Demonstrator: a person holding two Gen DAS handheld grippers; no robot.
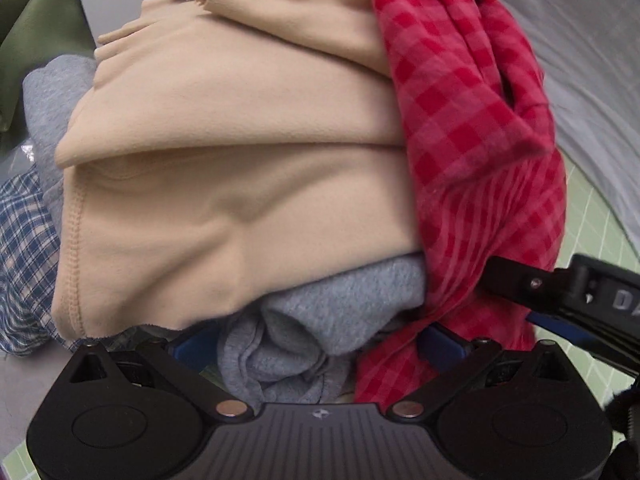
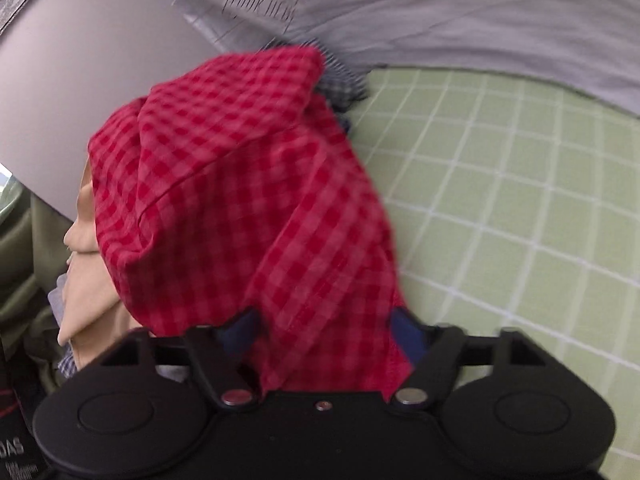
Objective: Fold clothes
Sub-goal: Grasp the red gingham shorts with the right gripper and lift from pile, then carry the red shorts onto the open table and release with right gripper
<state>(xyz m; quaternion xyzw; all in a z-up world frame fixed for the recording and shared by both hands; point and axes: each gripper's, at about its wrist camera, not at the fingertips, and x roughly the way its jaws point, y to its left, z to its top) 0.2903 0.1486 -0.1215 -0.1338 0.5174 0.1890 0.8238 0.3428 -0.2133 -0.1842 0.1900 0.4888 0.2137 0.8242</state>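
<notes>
A pile of clothes fills the left wrist view: a beige fleece garment (image 1: pixel 240 168) on top, a grey sweatshirt (image 1: pixel 320 320) under it, a red checked shirt (image 1: pixel 472 152) draped down the right side. My left gripper (image 1: pixel 316 344) is open, its blue pads either side of the grey sweatshirt's bunched cloth. My right gripper (image 2: pixel 324 336) stands wide around the red checked shirt (image 2: pixel 240 200), whose cloth lies between its blue pads; whether it grips cannot be seen. The right gripper also shows in the left wrist view (image 1: pixel 560 292), pressed against the red shirt.
A blue plaid garment (image 1: pixel 24 248) and a green one (image 1: pixel 32 40) lie left of the pile. A green gridded mat (image 2: pixel 500 200) covers the surface at the right. A pale grey sheet (image 2: pixel 440 12) lies beyond it. A grey panel (image 2: pixel 80 80) stands at the back left.
</notes>
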